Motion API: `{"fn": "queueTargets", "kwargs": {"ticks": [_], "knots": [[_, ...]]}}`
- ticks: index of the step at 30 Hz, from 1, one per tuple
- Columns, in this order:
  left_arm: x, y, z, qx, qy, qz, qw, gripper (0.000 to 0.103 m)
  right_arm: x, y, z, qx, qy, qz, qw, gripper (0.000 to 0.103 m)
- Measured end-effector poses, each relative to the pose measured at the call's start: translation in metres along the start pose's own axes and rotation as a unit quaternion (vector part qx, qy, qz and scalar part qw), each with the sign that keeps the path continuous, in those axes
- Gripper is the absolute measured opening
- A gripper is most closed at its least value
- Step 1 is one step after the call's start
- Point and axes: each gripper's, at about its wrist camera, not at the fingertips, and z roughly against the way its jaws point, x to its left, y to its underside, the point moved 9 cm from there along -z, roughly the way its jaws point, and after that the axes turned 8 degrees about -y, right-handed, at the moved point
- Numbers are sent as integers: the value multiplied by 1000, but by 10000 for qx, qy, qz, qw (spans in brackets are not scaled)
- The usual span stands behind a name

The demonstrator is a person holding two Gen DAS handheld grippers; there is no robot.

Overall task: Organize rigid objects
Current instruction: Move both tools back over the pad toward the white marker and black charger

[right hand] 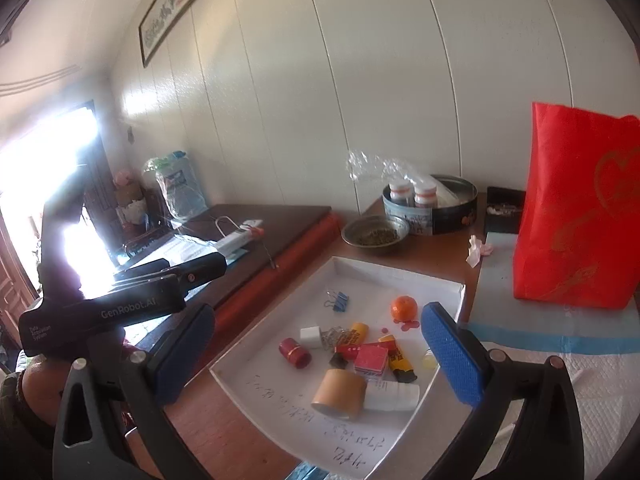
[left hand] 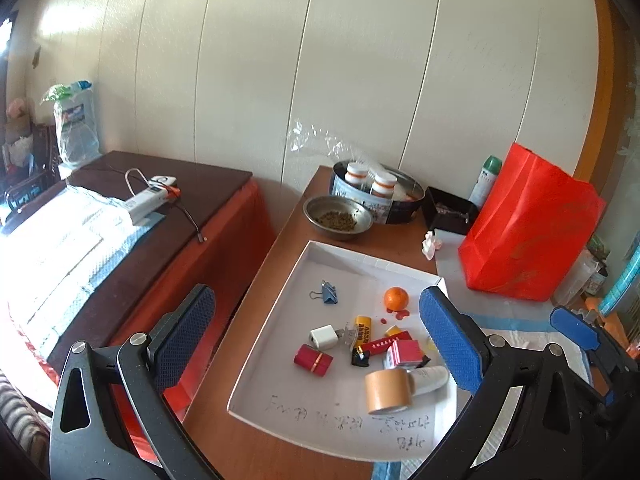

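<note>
A shallow white tray (left hand: 280,320) (right hand: 256,344) lies on the wooden table and holds small items: a blue binder clip (left hand: 329,292) (right hand: 340,301), an orange (left hand: 396,298) (right hand: 403,307), a white charger cube (left hand: 324,337) (right hand: 311,336), a red cylinder (left hand: 313,360) (right hand: 295,353), a yellow tube (left hand: 363,330) (right hand: 357,332), a red box (left hand: 406,352) (right hand: 371,360), a roll of brown tape (left hand: 388,391) (right hand: 340,394) and a white tube (left hand: 430,378) (right hand: 394,396). My left gripper (left hand: 316,336) hangs open and empty above the tray. My right gripper (right hand: 316,352) is open and empty too.
A metal bowl of pellets (left hand: 338,220) (right hand: 376,234), a round tin with pill bottles (left hand: 376,192) (right hand: 430,208) and a black box (left hand: 450,212) stand behind the tray. A red bag (left hand: 528,228) (right hand: 580,208) stands at right on a blue pad. A dark low table (left hand: 160,208) lies at left.
</note>
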Motion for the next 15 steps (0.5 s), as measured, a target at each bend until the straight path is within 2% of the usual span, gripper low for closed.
{"fn": "queueTargets", "kwargs": {"ticks": [9, 15], "knots": [[-8, 9, 38, -139, -61, -29, 9999, 103, 9, 7, 26, -94, -119, 122, 9998, 103], [-34, 19, 42, -78, 117, -87, 9999, 103, -14, 16, 48, -97, 147, 9, 9998, 103]]}}
